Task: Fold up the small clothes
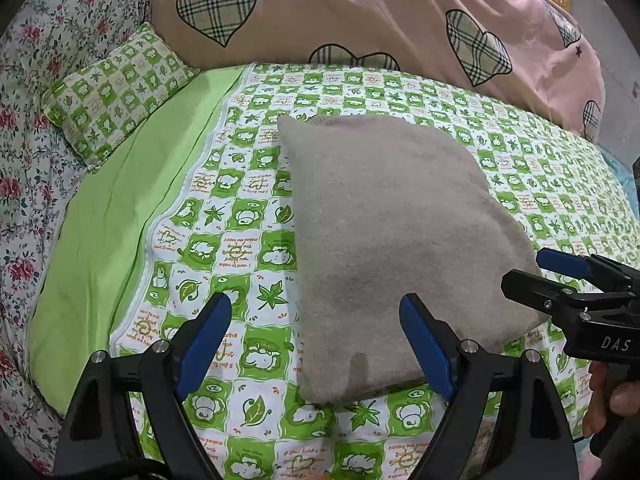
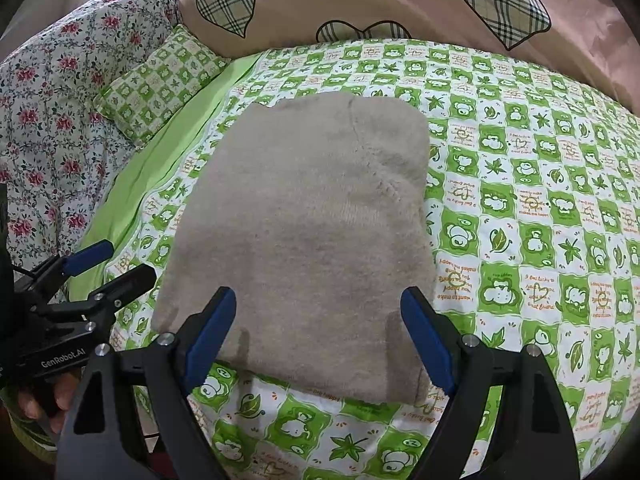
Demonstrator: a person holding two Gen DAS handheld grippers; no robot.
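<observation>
While the garment lies flat on the bed, already a thick beige rectangle, both grippers hover at its near edge — left gripper with jaws spread wide over the left corner, right gripper likewise spread, nothing held. Looks like a fold or final tidy comes next: best to pinch both near corners evenly and carry them straight over, keeping edges lined up. Count: one garment, two grippers, one small pillow — plus one pink duvet.

Both wrist views low over bed
</observation>
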